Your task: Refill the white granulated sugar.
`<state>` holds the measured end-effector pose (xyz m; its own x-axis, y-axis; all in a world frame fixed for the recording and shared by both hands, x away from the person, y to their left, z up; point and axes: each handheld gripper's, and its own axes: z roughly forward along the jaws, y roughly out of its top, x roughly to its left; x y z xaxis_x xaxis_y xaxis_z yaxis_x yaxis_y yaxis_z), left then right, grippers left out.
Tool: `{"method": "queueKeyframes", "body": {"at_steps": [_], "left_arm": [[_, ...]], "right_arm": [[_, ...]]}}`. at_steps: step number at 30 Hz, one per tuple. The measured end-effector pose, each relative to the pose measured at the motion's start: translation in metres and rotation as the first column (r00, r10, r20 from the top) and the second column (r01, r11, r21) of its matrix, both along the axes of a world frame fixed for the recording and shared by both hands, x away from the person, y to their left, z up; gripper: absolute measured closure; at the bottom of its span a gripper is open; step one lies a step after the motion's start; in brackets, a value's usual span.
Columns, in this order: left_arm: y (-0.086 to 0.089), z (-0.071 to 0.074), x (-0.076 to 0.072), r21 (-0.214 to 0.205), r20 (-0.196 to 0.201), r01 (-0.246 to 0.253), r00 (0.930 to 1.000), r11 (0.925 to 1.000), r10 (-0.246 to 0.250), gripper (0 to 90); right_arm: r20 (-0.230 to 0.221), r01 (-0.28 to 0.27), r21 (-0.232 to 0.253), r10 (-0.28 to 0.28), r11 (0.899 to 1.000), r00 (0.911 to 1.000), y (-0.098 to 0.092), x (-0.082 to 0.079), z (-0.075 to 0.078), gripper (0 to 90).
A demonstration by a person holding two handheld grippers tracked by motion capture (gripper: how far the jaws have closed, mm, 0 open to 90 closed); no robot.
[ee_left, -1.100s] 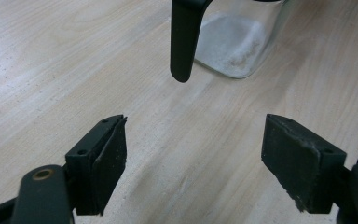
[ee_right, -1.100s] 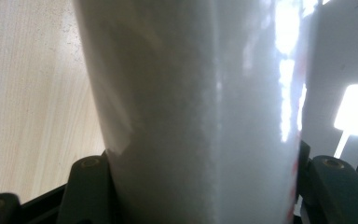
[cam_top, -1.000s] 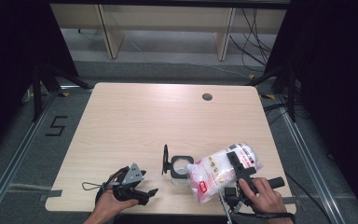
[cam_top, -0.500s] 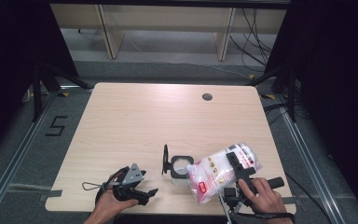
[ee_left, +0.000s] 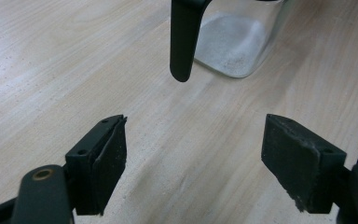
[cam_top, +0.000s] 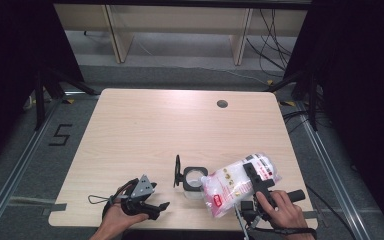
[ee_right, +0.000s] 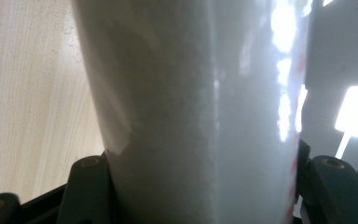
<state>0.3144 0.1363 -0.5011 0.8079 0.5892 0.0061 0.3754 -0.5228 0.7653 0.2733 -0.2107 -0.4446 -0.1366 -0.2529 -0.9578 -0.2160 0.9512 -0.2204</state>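
A clear bag of white granules [cam_top: 230, 185] with a red label is held tilted at the table's front right. My right gripper [cam_top: 254, 181] is shut on the bag [ee_right: 191, 112], one jaw on each side. The bag's left end lies right beside a clear square jar [cam_top: 193, 181] whose black hinged lid [cam_top: 177, 171] stands open. My left gripper [cam_top: 147, 204] rests at the front left with its jaws open and nothing between them. In the left gripper view, the gripper [ee_left: 193, 161] points at the jar [ee_left: 235, 42], which has a thin white layer at its bottom, and at the hanging lid [ee_left: 182, 39].
The light wooden table [cam_top: 145, 130] has a round cable hole [cam_top: 222, 104] at the back right. Dark floor with taped marks surrounds it, and shelving legs stand beyond the far edge.
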Motion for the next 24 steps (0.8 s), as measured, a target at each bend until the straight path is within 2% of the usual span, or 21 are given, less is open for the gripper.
{"method": "queueKeyframes", "body": {"at_steps": [2,3,4,7,11,14,15,18,21,22,24], "left_arm": [[-0.0003,-0.0001,-0.0001,-0.007,-0.001,0.003,1.0,1.0,-0.003,21.8],[-0.0001,0.0,0.0,-0.004,0.0,0.004,1.0,1.0,-0.004,21.8],[0.0005,0.0003,0.0004,0.007,0.003,0.007,1.0,0.9999,-0.007,21.8],[-0.0002,-0.0001,0.0001,-0.003,0.0,0.003,1.0,1.0,-0.003,21.8],[-0.0007,-0.0005,-0.0006,-0.009,-0.007,-0.002,1.0,1.0,0.002,21.8],[-0.0006,-0.0004,-0.0004,-0.008,-0.005,0.001,1.0,1.0,-0.001,21.8],[-0.0005,-0.0004,-0.0002,-0.007,-0.004,0.003,1.0,1.0,-0.003,21.8],[-0.0007,-0.0005,-0.0006,-0.008,-0.007,-0.001,1.0,1.0,0.001,21.8],[-0.0005,-0.0004,0.0,-0.004,-0.002,0.005,1.0,1.0,-0.005,21.8],[-0.0006,-0.0005,-0.0002,-0.005,-0.004,0.004,1.0,1.0,-0.004,21.9],[-0.0005,-0.0004,-0.0001,-0.004,-0.002,0.005,1.0,1.0,-0.005,21.8]], "right_arm": [[-0.002,0.001,0.006,-0.001,1.0,1.0,-0.0005,0.0003,-0.0004,41.7],[-0.005,0.019,0.015,-0.019,1.0,0.9998,-0.0011,-0.0009,-0.0012,41.7],[-0.002,0.008,0.007,-0.008,1.0,1.0,-0.001,0.0003,-0.0003,41.7],[0.006,0.004,0.013,-0.004,1.0,1.0,-0.0019,0.0006,-0.0001,41.8],[0.02,-0.006,-0.014,0.006,1.0,0.9998,-0.0024,0.001,0.0022,41.8],[0.01,0.007,-0.007,-0.007,1.0,0.9999,-0.0029,0.0006,0.001,41.8],[0.019,-0.005,-0.017,0.005,1.0,0.9998,-0.0024,0.0011,0.0018,41.7],[0.009,0.001,-0.028,-0.001,1.0,1.0,-0.0015,0.0006,0.0024,41.8],[0.004,0.01,-0.005,-0.01,1.0,0.9999,-0.0015,-0.0001,0.0004,41.8],[0.008,0.002,-0.029,-0.002,1.0,1.0,-0.0006,-0.0001,0.0024,41.7],[0.006,0.027,0.008,-0.027,1.0,0.9996,-0.0017,-0.002,-0.0014,41.8]]}}
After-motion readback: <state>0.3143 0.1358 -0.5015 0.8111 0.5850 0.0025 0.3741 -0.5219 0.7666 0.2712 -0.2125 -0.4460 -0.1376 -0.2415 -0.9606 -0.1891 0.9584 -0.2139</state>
